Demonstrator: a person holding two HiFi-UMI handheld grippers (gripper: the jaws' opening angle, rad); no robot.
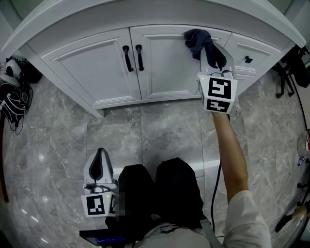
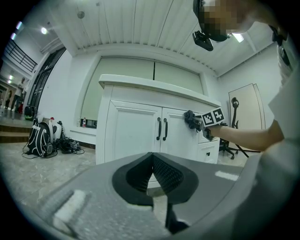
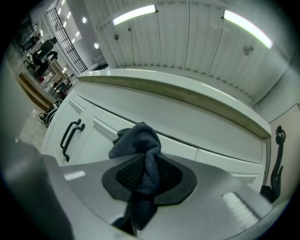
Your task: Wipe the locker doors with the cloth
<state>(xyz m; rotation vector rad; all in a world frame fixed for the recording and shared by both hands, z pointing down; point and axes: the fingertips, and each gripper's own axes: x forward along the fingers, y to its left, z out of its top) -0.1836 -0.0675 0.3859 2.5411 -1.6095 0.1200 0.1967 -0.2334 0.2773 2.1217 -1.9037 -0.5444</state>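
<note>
A dark blue cloth (image 1: 196,40) is bunched against the top right corner of the right white cabinet door (image 1: 167,63), held there by my right gripper (image 1: 211,52), which is shut on it. In the right gripper view the cloth (image 3: 140,145) sticks out from between the jaws and touches the door's upper rail. The left door (image 1: 94,65) stands beside it, and two black handles (image 1: 133,57) meet at the middle. My left gripper (image 1: 99,164) hangs low near the person's knees, shut and holding nothing; the left gripper view shows its jaws together, with the cabinet (image 2: 140,133) ahead.
A narrow drawer column (image 1: 247,60) with a black knob sits right of the doors. A white counter top (image 1: 145,14) overhangs them. Bags and cables (image 1: 12,92) lie on the marble floor at the left, and an office chair (image 1: 293,68) stands at the right.
</note>
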